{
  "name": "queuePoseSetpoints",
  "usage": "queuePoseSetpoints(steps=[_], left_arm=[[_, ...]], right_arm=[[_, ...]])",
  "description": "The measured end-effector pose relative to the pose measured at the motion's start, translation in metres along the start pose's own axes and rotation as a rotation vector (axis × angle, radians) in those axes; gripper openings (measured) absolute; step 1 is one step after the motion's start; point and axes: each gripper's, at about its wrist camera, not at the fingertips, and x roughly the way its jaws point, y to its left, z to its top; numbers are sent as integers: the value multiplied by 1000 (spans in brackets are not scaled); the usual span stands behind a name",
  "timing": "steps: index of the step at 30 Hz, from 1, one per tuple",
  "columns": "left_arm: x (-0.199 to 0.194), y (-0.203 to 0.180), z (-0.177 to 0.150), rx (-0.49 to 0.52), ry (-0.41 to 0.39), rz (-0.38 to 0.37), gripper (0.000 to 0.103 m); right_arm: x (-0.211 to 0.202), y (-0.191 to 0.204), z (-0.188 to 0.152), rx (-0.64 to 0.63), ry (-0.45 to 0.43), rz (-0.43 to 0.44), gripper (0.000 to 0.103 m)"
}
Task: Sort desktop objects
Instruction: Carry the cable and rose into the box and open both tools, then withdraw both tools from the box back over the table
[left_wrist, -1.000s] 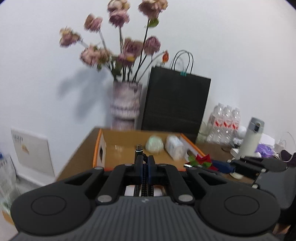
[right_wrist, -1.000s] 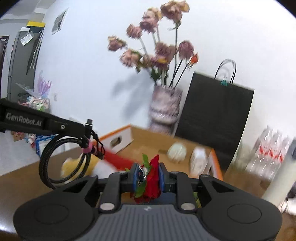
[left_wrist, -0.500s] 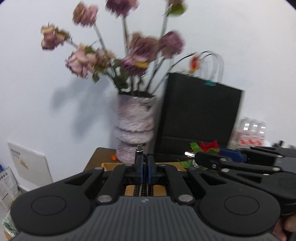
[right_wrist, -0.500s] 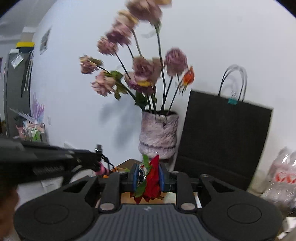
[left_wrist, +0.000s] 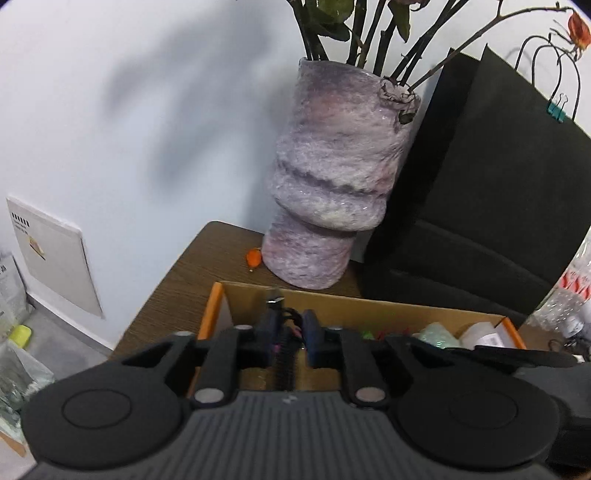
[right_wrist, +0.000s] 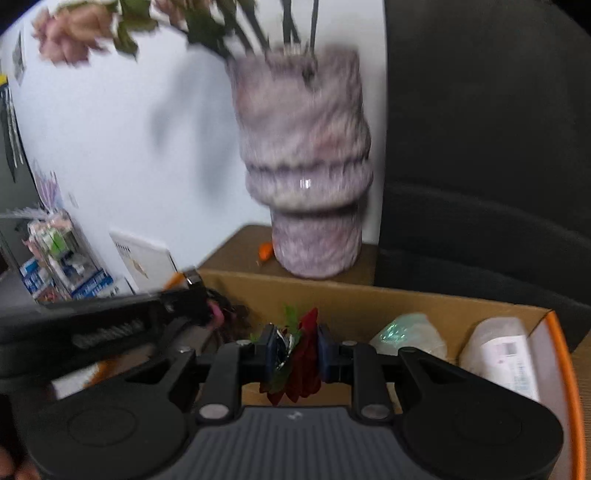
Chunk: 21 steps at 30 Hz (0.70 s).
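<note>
Both grippers are over the box (left_wrist: 354, 306). The left gripper (left_wrist: 290, 328) has its jaws opening, with a black cable (left_wrist: 285, 360) between them, at the box's 9 o'clock end. The right gripper (right_wrist: 294, 349) is closed on a red flower (right_wrist: 301, 365). The vase (left_wrist: 332, 173) stands at 12 o'clock behind the box.

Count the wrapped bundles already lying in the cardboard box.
2. A greenish bundle lies against the box's back wall, and a white labelled bundle sits beside it in the right corner. The claws hide much of the floor, so more may be hidden.
</note>
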Motion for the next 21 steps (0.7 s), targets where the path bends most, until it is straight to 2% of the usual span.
queuePoseSetpoints(steps=[2, 4, 5, 7, 9, 13, 21], left_arm=[[-3, 0, 1, 17, -17, 5, 44], [-9, -1, 4, 40, -48, 2, 44], [-14, -2, 6, 53, -60, 1, 49], [-27, -7, 12, 70, -96, 10, 55], [-42, -12, 18, 83, -115, 9, 56], [-64, -29, 22, 122, -126, 31, 60], [-126, -52, 17, 156, -136, 58, 86]], right_arm=[[13, -1, -2, 6, 22, -2, 22], [22, -3, -2, 29, 66, 15, 25], [23, -3, -1, 35, 75, 22, 28], [20, -3, 0, 34, 71, 16, 57], [8, -2, 3, 39, 33, -21, 68], [-25, -1, 14, 47, -27, -15, 68], [-111, -2, 15, 12, -81, -87, 75]])
